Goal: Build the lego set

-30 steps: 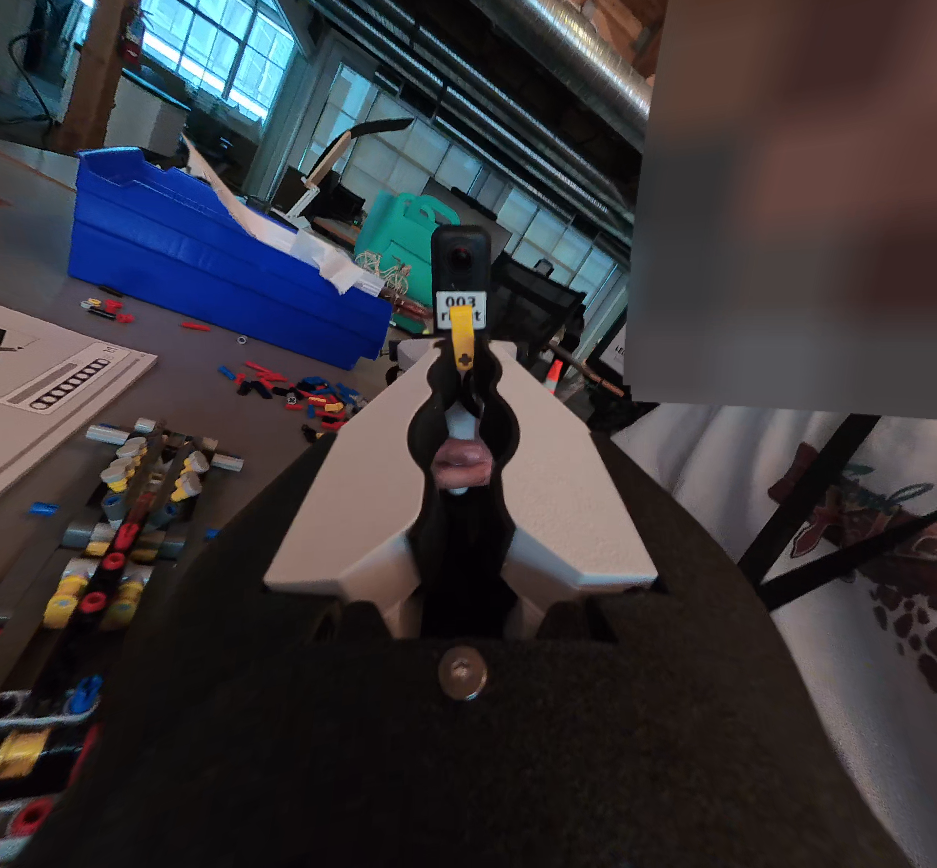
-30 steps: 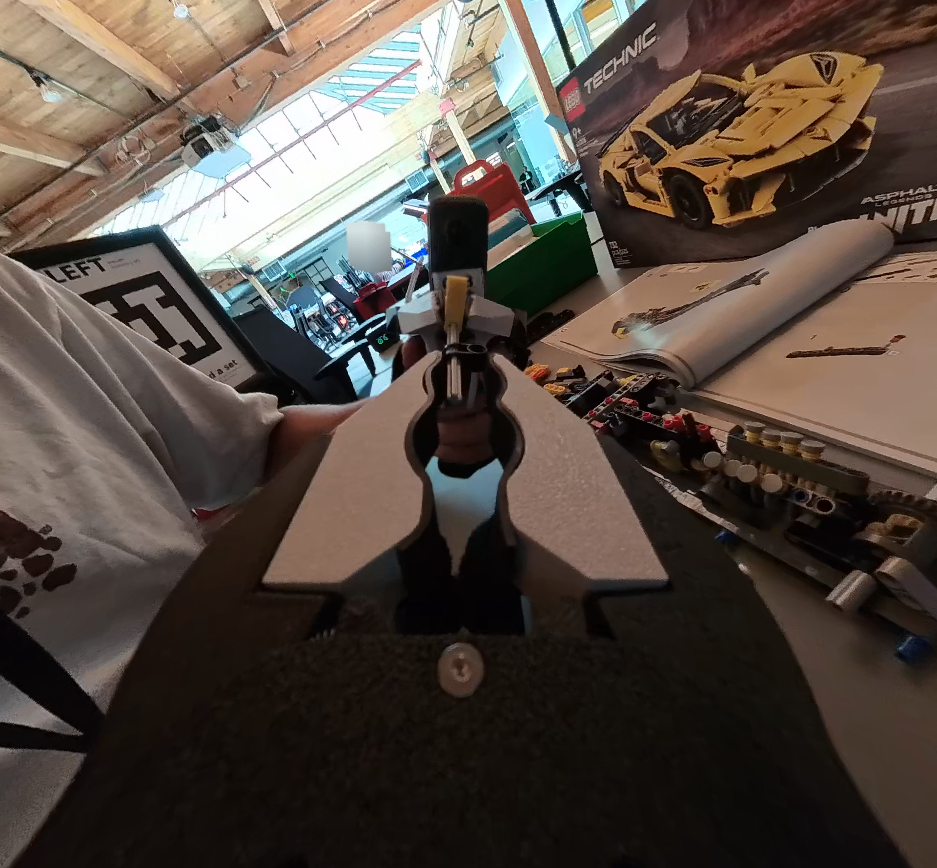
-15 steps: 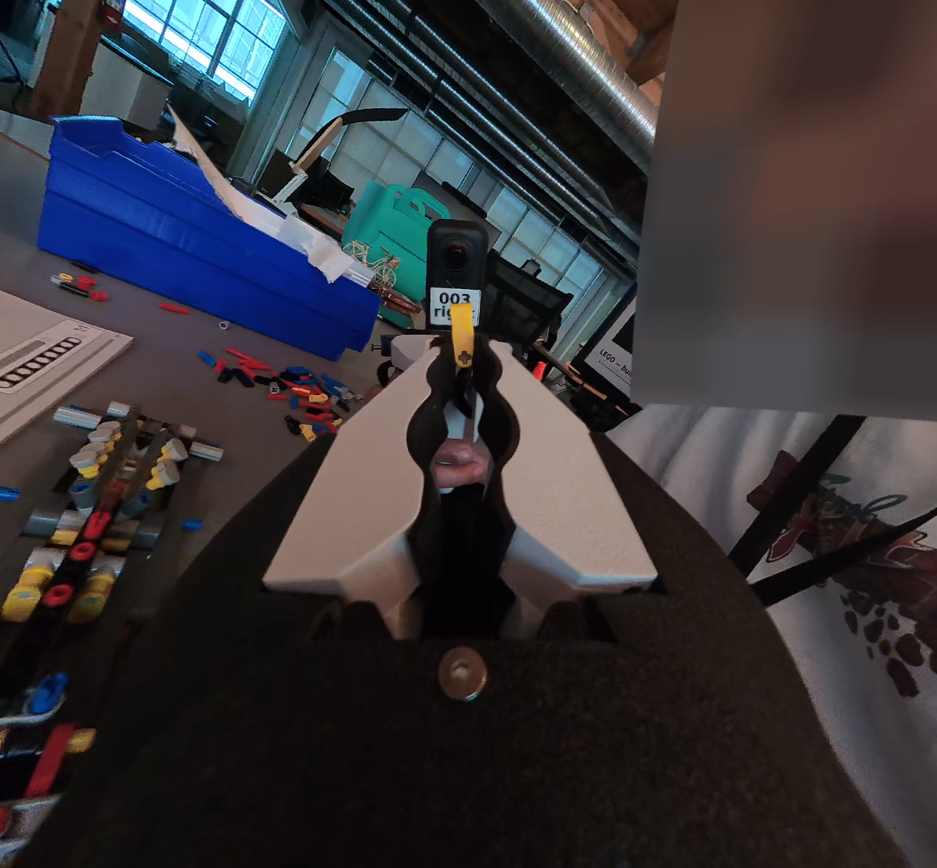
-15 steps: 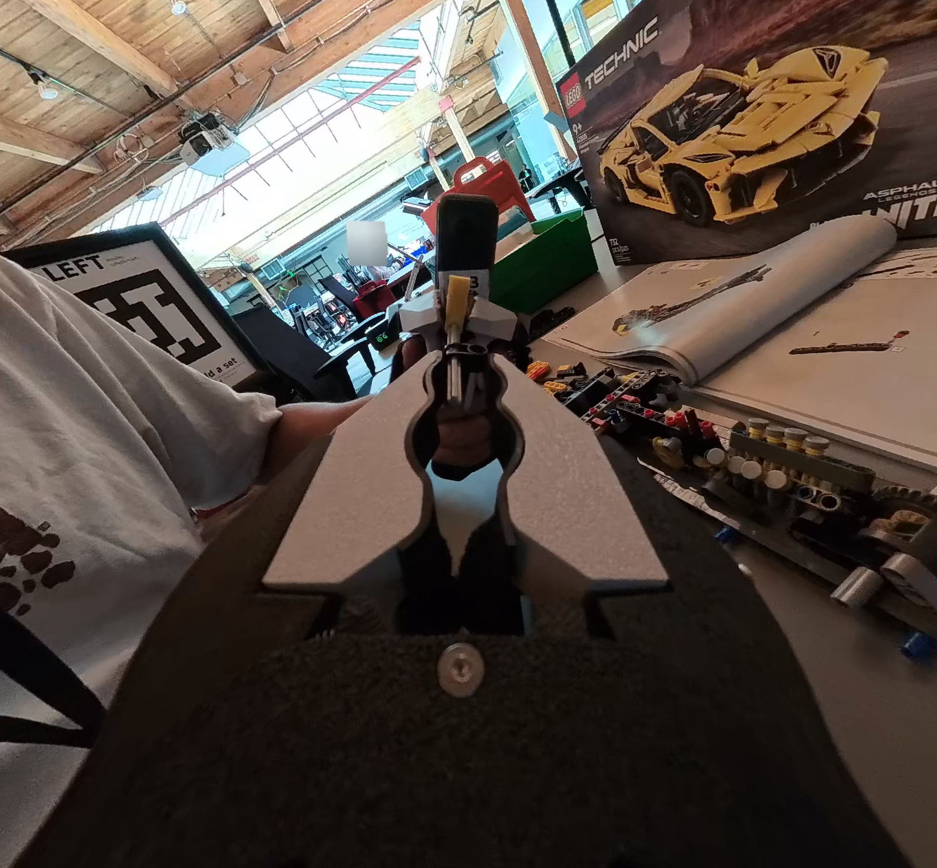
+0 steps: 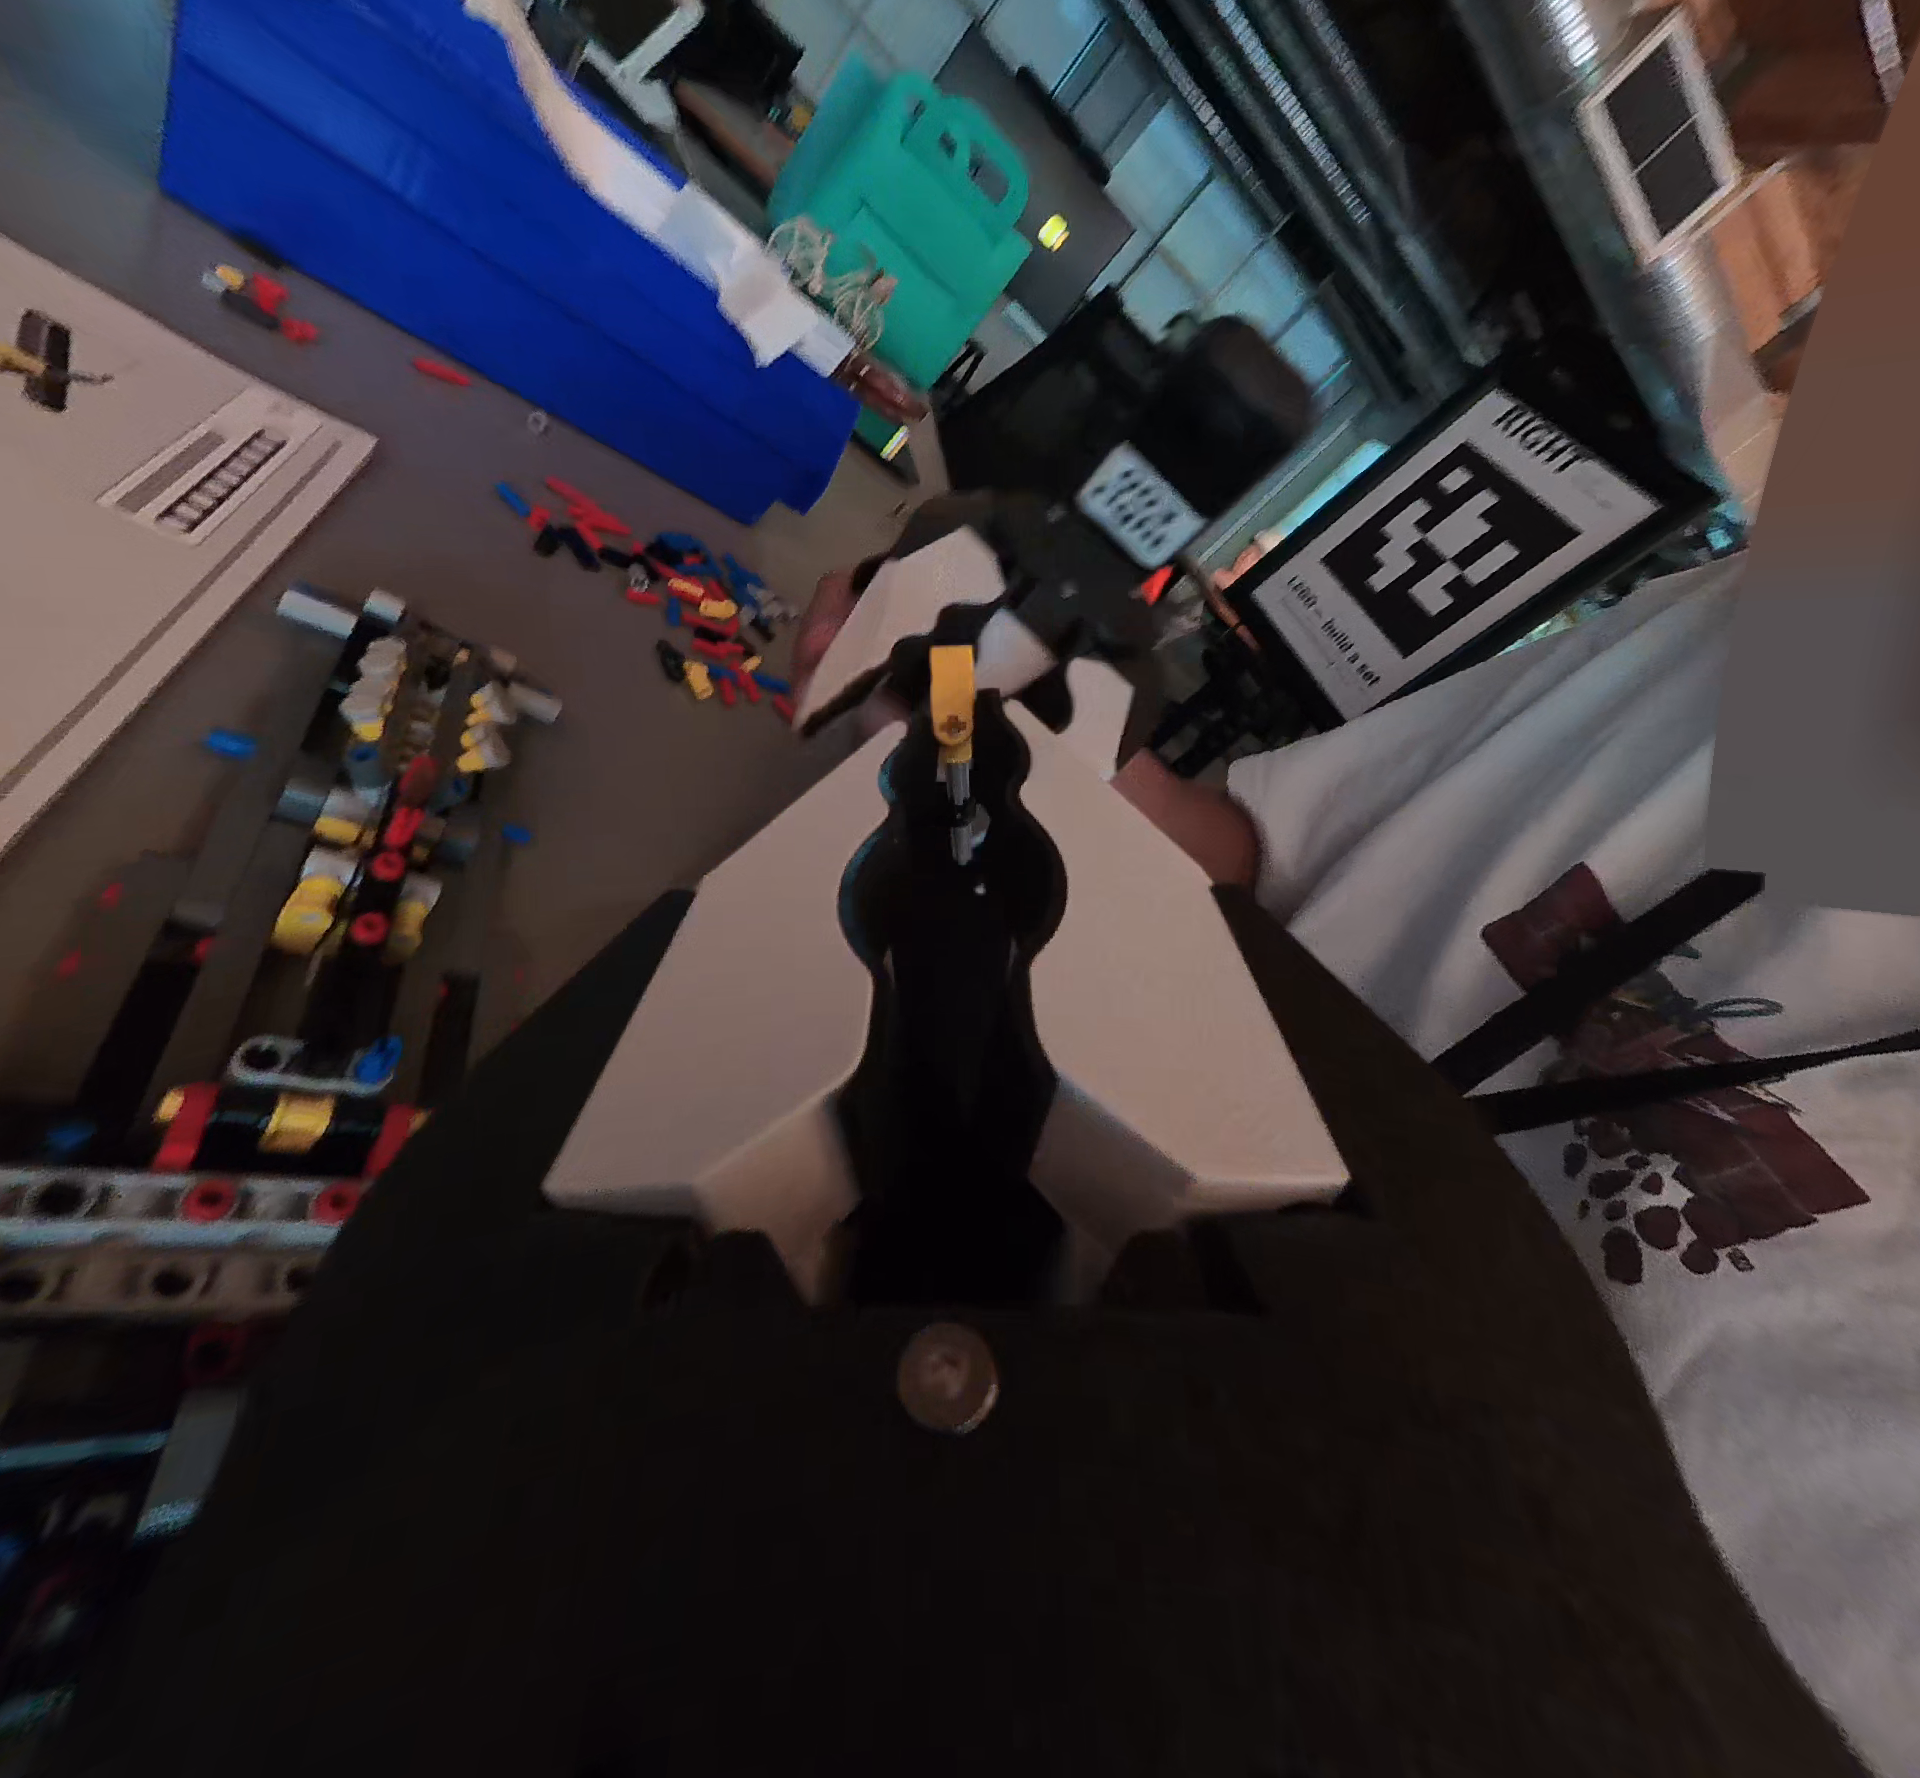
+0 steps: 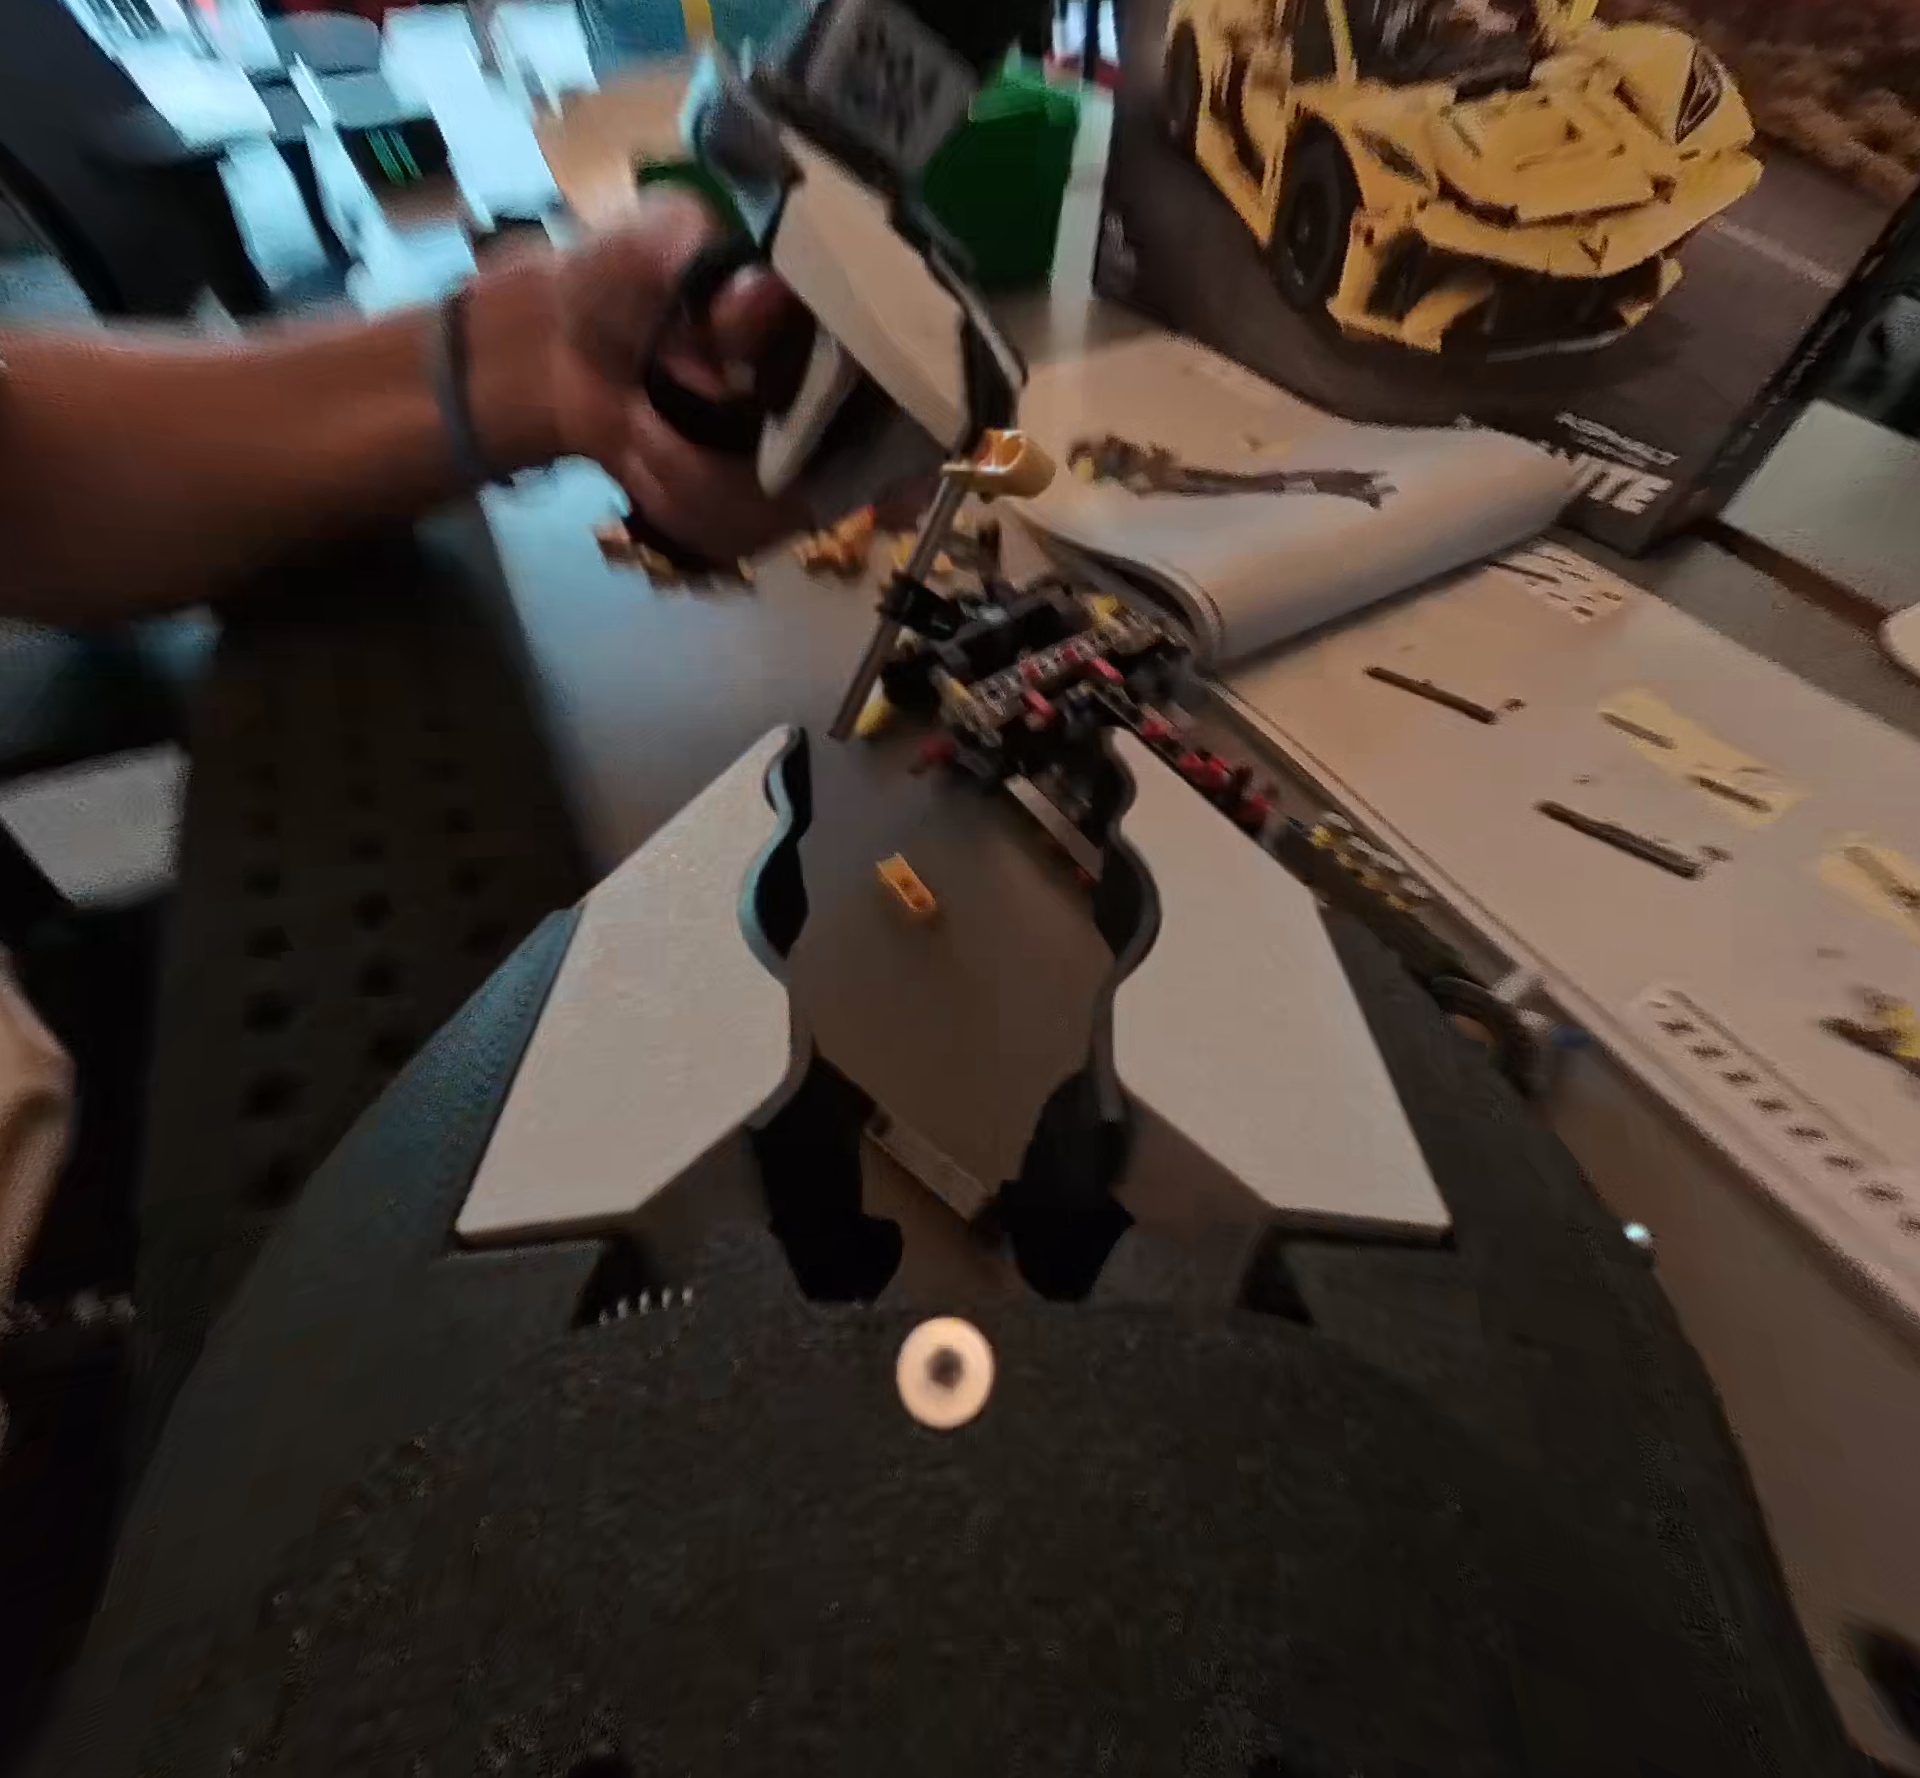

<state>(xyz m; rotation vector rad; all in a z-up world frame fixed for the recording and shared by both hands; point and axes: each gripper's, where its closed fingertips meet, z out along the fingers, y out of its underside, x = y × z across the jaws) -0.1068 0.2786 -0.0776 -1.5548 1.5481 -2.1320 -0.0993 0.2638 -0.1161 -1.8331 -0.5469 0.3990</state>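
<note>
My left gripper is shut on a yellow connector with a grey axle hanging from it. In the right wrist view it comes in from the top, a hand around its handle, holding the connector and axle above the table. My right gripper is open and empty, low over the table; it shows blurred in the left wrist view. A small yellow piece lies on the table between its jaws. The partly built chassis lies just beyond them and at the left in the left wrist view.
An open instruction booklet and the set's box with a yellow car are at the right. A blue bin, loose small pieces, a teal bag and a framed marker board lie farther off. One gripper's finger ends stand about 5 centimetres off the other's.
My right gripper has opened, let go of the connector and axle, and dropped towards the table. My left gripper still holds the piece. Both views have swung downwards.
</note>
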